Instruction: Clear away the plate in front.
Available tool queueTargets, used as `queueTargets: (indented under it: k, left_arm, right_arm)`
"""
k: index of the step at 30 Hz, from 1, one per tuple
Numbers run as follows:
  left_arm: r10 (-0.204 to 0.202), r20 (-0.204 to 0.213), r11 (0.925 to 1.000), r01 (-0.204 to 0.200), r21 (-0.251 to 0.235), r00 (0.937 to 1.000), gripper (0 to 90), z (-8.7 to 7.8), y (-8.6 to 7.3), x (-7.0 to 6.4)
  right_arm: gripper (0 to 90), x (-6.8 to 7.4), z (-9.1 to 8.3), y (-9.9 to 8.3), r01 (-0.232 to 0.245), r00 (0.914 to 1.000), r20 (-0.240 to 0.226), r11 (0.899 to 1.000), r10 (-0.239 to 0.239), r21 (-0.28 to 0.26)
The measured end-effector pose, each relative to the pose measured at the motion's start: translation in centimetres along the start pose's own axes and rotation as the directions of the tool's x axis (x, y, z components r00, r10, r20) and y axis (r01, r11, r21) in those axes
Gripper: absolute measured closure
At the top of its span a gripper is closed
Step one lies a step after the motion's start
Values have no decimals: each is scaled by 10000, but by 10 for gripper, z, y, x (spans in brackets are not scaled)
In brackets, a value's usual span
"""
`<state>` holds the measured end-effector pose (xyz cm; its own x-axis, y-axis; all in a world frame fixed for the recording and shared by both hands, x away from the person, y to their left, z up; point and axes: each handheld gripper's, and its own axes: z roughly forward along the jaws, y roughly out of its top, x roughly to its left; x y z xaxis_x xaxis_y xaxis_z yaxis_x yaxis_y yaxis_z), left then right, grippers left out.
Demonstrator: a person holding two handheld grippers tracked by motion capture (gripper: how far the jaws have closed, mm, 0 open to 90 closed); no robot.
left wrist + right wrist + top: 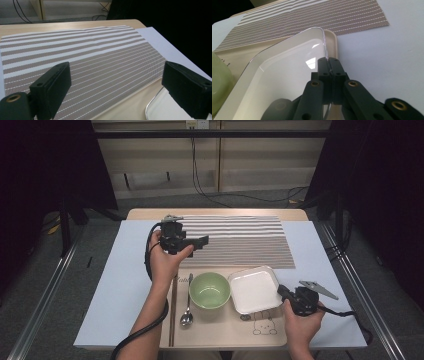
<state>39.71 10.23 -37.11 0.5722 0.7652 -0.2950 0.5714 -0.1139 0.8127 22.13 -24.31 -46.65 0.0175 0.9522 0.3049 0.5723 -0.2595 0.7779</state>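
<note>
On the beige tray [220,332] in the high view, a square white plate [253,289] sits beside a green bowl [209,290], with the right gripper [283,293] at its near right rim; the left gripper [202,241] hovers over the striped placemat [240,241]. The left gripper view shows its jaws wide apart, holding nothing, above the placemat [82,57]. The right gripper view alone confirms the pinch: jaws closed on the plate's rim [325,47]. The plate seems gripped for lifting; next, raise it level toward the mat.
</note>
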Motion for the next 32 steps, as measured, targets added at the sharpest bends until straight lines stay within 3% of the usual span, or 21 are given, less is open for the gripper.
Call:
queueTargets:
  k: [6,13,18,22,26,32]
  left_arm:
    - [-53,-81,10000,53,18,10000,85,-1,0,3]
    - [-49,-63,10000,49,53,10000,85,0,-1,2]
    - [-27,-164,9999,29,106,9999,85,-1,-1,3]
    - [-65,-182,9999,67,92,9998,83,-1,-1,5]
    - [-173,-178,9998,175,69,9997,78,0,-2,8]
    - [-158,-222,9998,160,120,9996,67,-1,-4,12]
  right_arm:
    - [896,2,-3,-7,-291,9995,116,9995,292,-111]
    - [889,2,-4,-13,-20,9999,-102,9999,22,153]
    - [721,1,-7,-15,306,9995,-123,9995,-305,40]
    - [577,-1,-11,-9,562,9970,-482,9955,-599,-759]
    - [450,-4,-10,-3,1027,9919,-625,9876,-1106,-1185]
    - [304,-8,-6,9,1474,9830,-984,9856,-1553,-834]
